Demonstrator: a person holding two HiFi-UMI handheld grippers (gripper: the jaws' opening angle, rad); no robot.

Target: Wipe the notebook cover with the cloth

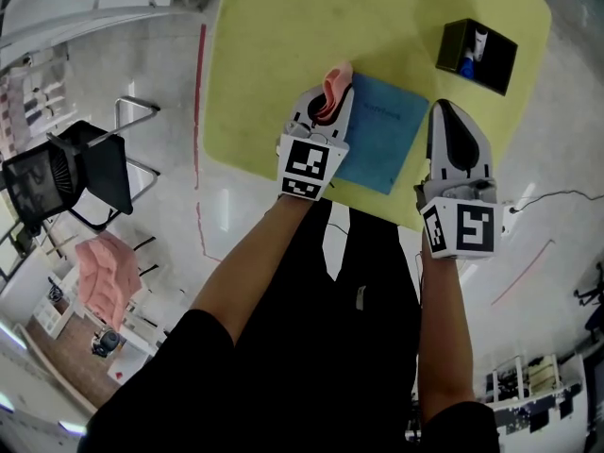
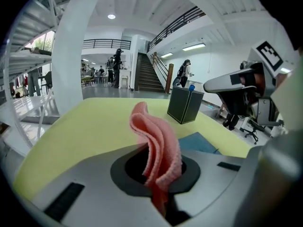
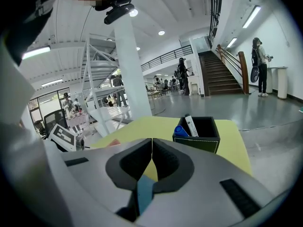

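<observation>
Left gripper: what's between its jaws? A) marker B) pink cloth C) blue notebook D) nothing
B: in the left gripper view, the left gripper is shut on the pink cloth, which stands up in folds from between its jaws.

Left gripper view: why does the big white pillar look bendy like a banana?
Left gripper view: the wide-angle lens bows the white pillar, and the pink cloth darkens low down in shadow. Head view: the yellow table has curved edges too, and is evenly lit.
</observation>
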